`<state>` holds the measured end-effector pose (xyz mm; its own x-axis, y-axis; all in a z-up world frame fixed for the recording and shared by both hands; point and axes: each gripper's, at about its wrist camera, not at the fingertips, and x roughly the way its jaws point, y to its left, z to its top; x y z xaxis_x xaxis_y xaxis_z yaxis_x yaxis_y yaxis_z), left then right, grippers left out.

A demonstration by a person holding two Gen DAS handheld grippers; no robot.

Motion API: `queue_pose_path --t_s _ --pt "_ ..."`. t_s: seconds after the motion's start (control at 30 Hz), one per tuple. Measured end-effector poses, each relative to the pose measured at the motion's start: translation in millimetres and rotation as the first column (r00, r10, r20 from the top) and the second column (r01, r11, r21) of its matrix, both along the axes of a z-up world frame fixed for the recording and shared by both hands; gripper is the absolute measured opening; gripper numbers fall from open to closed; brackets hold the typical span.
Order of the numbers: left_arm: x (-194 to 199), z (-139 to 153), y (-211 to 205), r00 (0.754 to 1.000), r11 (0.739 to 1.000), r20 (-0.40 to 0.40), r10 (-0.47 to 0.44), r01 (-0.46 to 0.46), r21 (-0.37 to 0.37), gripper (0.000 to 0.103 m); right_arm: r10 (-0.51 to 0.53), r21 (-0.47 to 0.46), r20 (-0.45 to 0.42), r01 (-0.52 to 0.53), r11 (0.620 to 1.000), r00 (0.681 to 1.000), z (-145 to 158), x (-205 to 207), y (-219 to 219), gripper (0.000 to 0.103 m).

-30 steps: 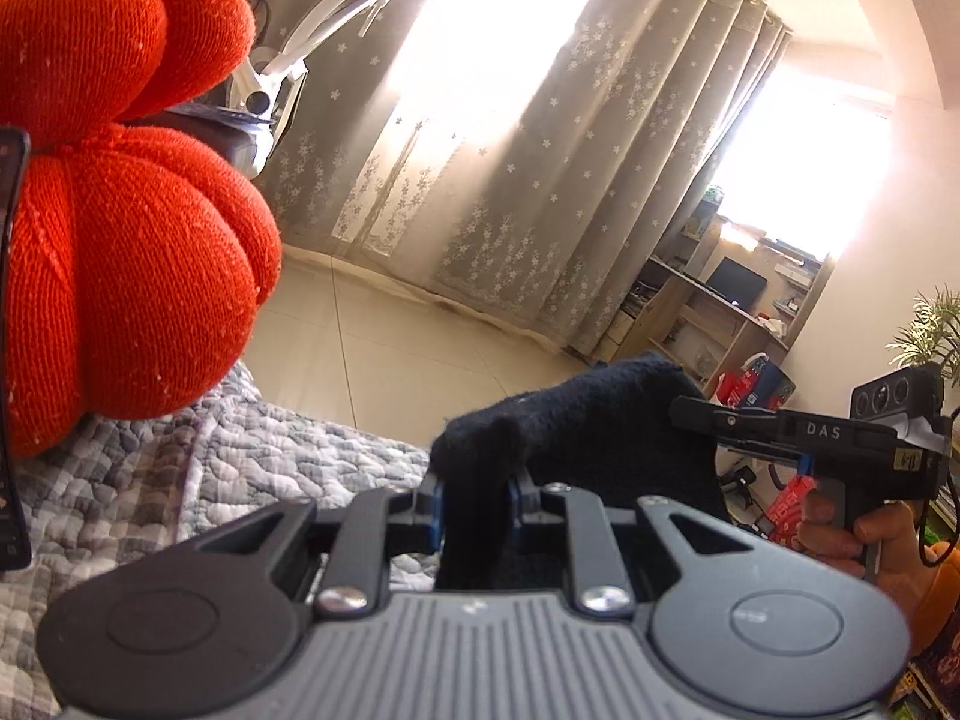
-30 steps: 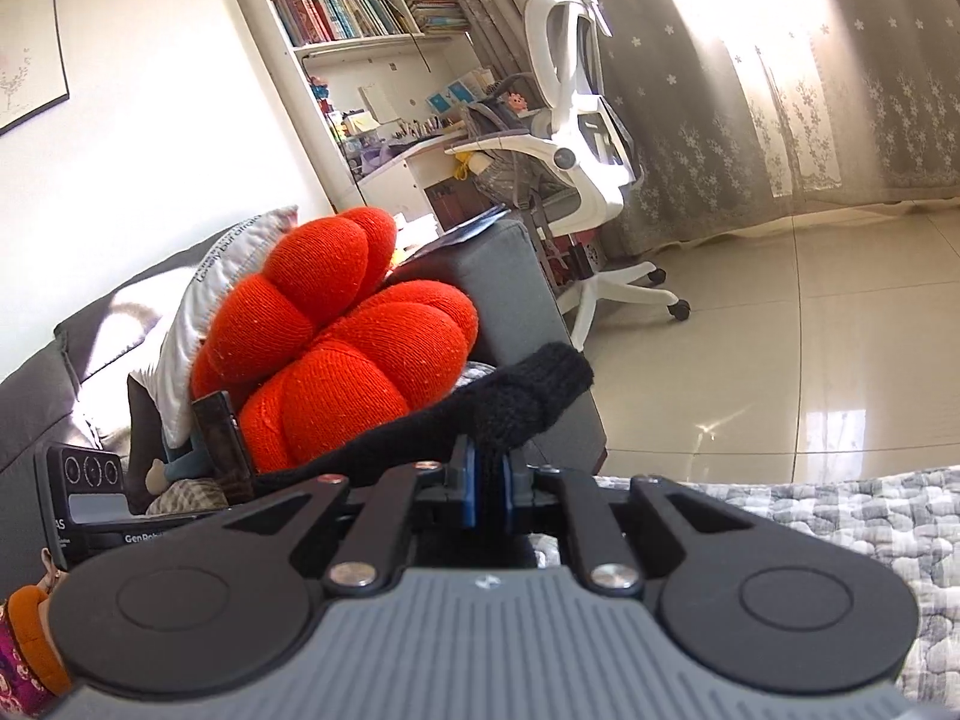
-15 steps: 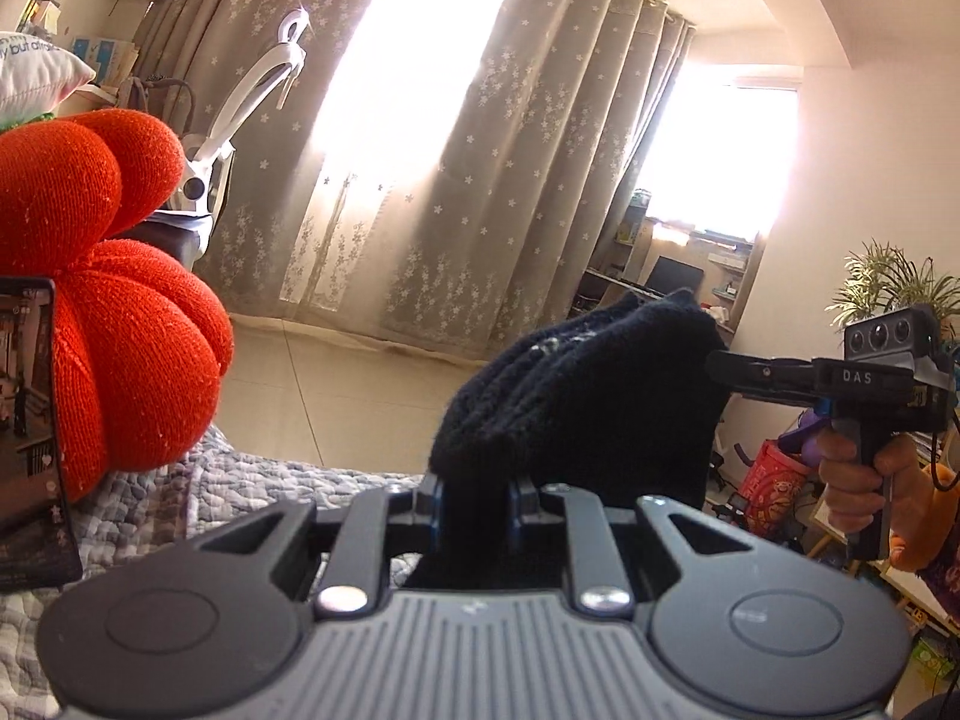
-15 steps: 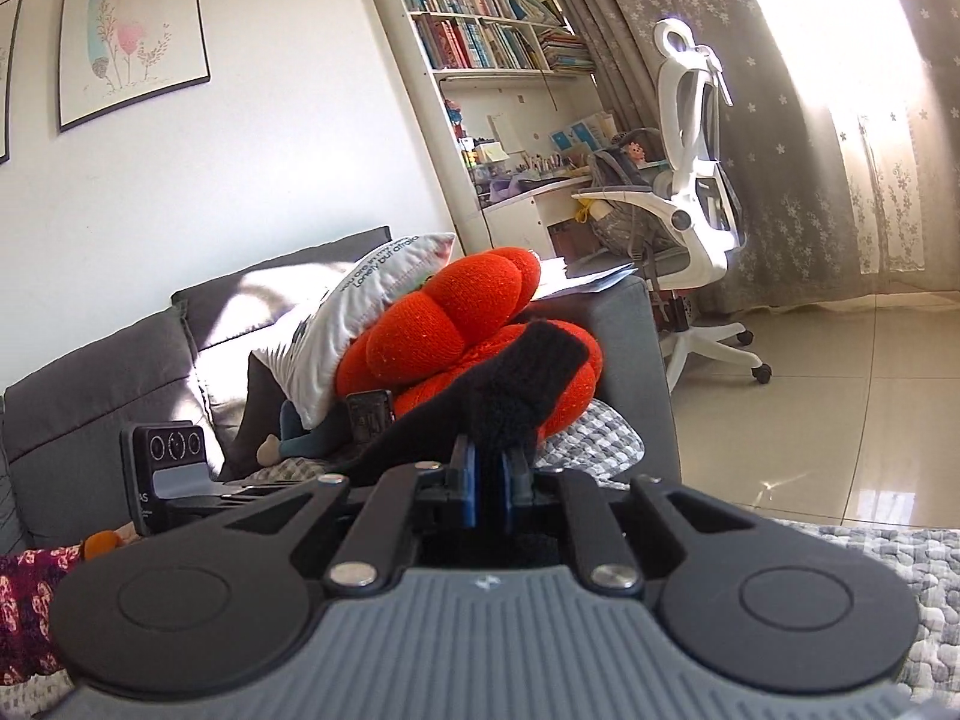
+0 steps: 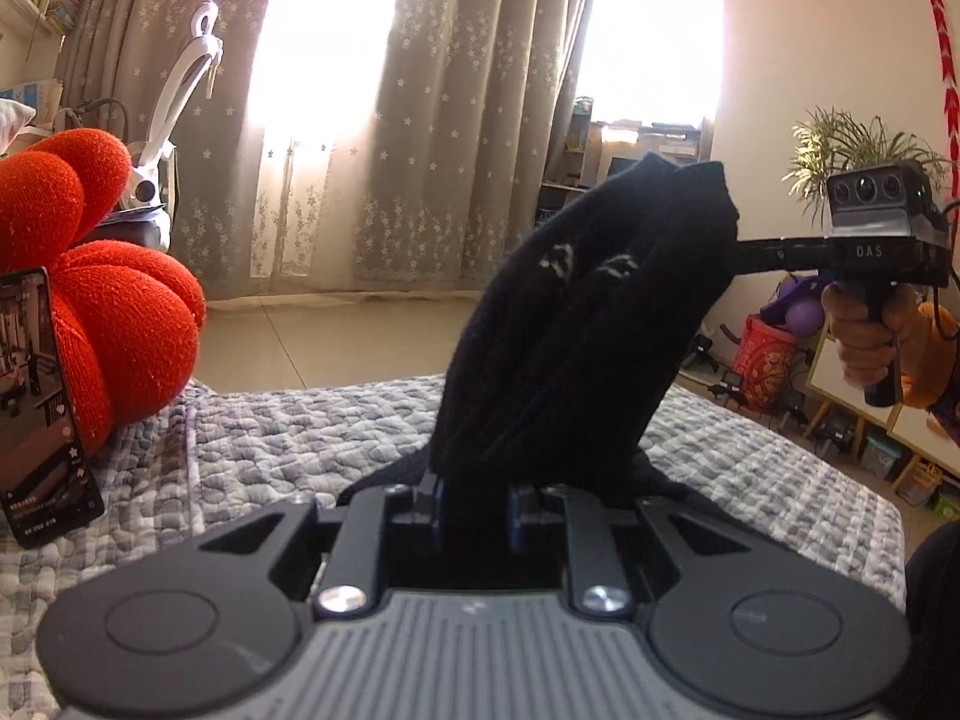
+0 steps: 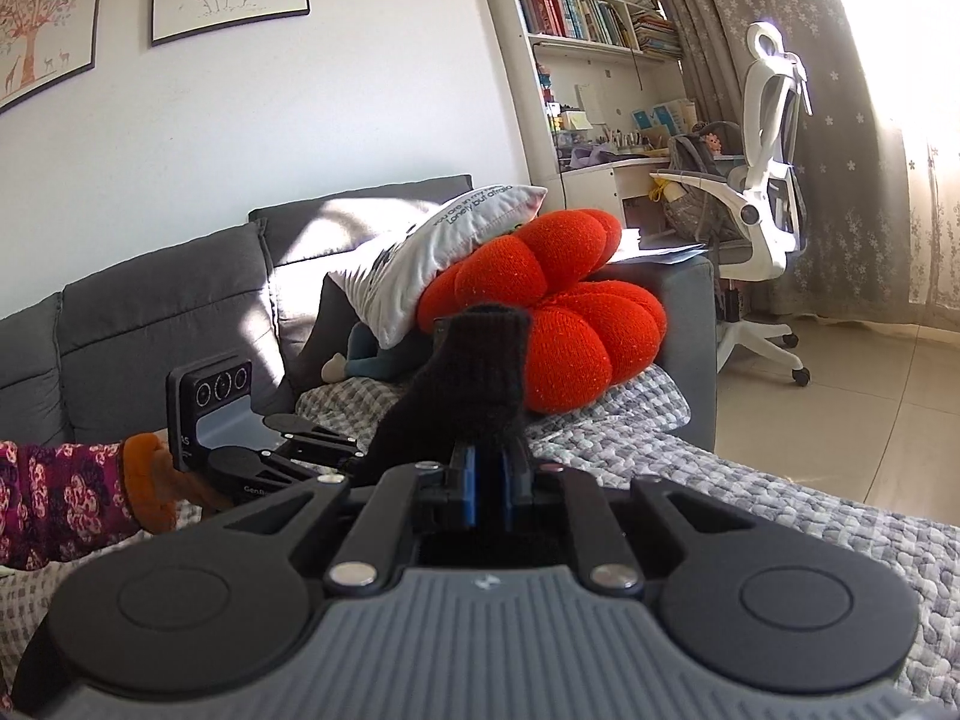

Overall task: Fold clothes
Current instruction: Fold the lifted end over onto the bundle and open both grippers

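Early stage: black knit garment [image 5: 588, 324] is lifted clear above the quilted sofa cover [image 5: 288, 438], clenched at one end by the left tool [image 5: 474, 504] and at the other by the right tool [image 6: 487, 480]; no fold is laid yet.

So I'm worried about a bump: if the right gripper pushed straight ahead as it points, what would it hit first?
Probably the orange pumpkin-shaped cushion on the sofa, straight beyond the clamped black garment; depth is uncertain.
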<state>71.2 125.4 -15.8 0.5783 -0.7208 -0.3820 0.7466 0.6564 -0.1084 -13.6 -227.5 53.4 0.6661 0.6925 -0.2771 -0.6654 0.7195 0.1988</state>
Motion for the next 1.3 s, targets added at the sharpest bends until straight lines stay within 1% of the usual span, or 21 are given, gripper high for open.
queue_pose_path --t_s 0.2,0.33,0.43,0.5,0.53,0.6,0.7,0.73,0.8,0.83,0.87,0.93,1.03,1.1,1.17,1.23,1.3 --pt "-15.4 -8.6 -2.9 0.999 0.993 0.003 -0.041 0.041 0.115 0.018 0.080 -0.083 -0.033 -0.083 0.993 0.996 -13.6 -21.9 7.6 0.012" --pt "-27.7 -13.9 -7.2 0.996 0.974 -0.006 -0.092 0.091 0.207 0.018 0.117 -0.125 -0.076 -0.126 0.984 0.990 -25.1 -32.3 9.3 0.012" --pt "-33.5 -18.1 -7.3 0.994 0.959 -0.024 -0.108 0.111 0.260 0.020 0.145 -0.165 -0.117 -0.163 0.973 0.982 -33.7 -37.2 13.6 0.012" --pt "-37.0 -19.9 -6.1 0.993 0.950 -0.038 -0.115 0.121 0.287 0.028 0.155 -0.191 -0.152 -0.183 0.964 0.976 -40.2 -39.8 14.9 0.012" --pt "-38.5 -19.7 -4.9 0.992 0.948 -0.046 -0.119 0.128 0.293 0.029 0.155 -0.204 -0.168 -0.189 0.961 0.973 -43.5 -41.0 15.3 0.012" --pt "-42.5 -16.6 -1.0 0.991 0.947 -0.050 -0.128 0.137 0.292 0.036 0.154 -0.228 -0.199 -0.199 0.953 0.968 -49.9 -43.2 15.7 0.014" --pt "-50.2 -7.8 4.8 0.992 0.951 -0.029 -0.126 0.129 0.282 0.043 0.113 -0.192 -0.232 -0.160 0.968 0.966 -53.7 -41.0 7.6 0.016" --pt "-52.1 -4.5 5.9 0.992 0.953 -0.016 -0.122 0.122 0.276 0.045 0.100 -0.178 -0.243 -0.146 0.973 0.965 -54.8 -40.0 4.7 0.019" --pt "-55.4 2.3 4.9 0.993 0.958 0.016 -0.116 0.107 0.265 0.055 0.062 -0.100 -0.279 -0.093 0.991 0.958 -54.7 -33.6 -3.4 0.039" --pt "-57.0 5.7 3.9 0.993 0.961 0.033 -0.113 0.100 0.259 0.057 0.042 -0.056 -0.300 -0.062 0.997 0.953 -54.5 -29.8 -7.5 0.055" --pt "-58.3 8.8 2.3 0.992 0.963 0.049 -0.114 0.098 0.252 0.059 0.031 -0.007 -0.325 -0.035 0.999 0.945 -53.5 -25.6 -10.5 0.060" --pt "-59.9 14.4 -3.3 0.989 0.966 0.072 -0.129 0.109 0.235 0.059 0.031 0.089 -0.377 0.003 0.996 0.926 -50.7 -17.1 -14.6 0.060" --pt "-61.0 20.8 -16.1 0.982 0.969 0.100 -0.162 0.139 0.205 0.059 0.051 0.208 -0.448 0.049 0.977 0.892 -45.3 -6.2 -16.7 0.060" --pt "-61.5 23.4 -26.1 0.976 0.969 0.114 -0.188 0.165 0.185 0.059 0.063 0.251 -0.484 0.070 0.965 0.873 -42.2 -1.2 -14.8 0.060" --pt "-61.9 24.5 -36.0 0.969 0.966 0.121 -0.215 0.193 0.170 0.059 0.064 0.278 -0.528 0.101 0.955 0.847 -39.7 3.9 -12.1 0.064" --pt "-61.7 24.4 -45.1 0.963 0.963 0.121 -0.239 0.219 0.158 0.059 0.069 0.299 -0.573 0.131 0.945 0.816 -39.5 8.3 -8.5 0.068" --pt "-61.7 23.6 -53.0 0.959 0.959 0.111 -0.259 0.243 0.145 0.059 0.080 0.318 -0.621 0.157 0.935 0.779 -41.9 12.5 -4.4 0.068"
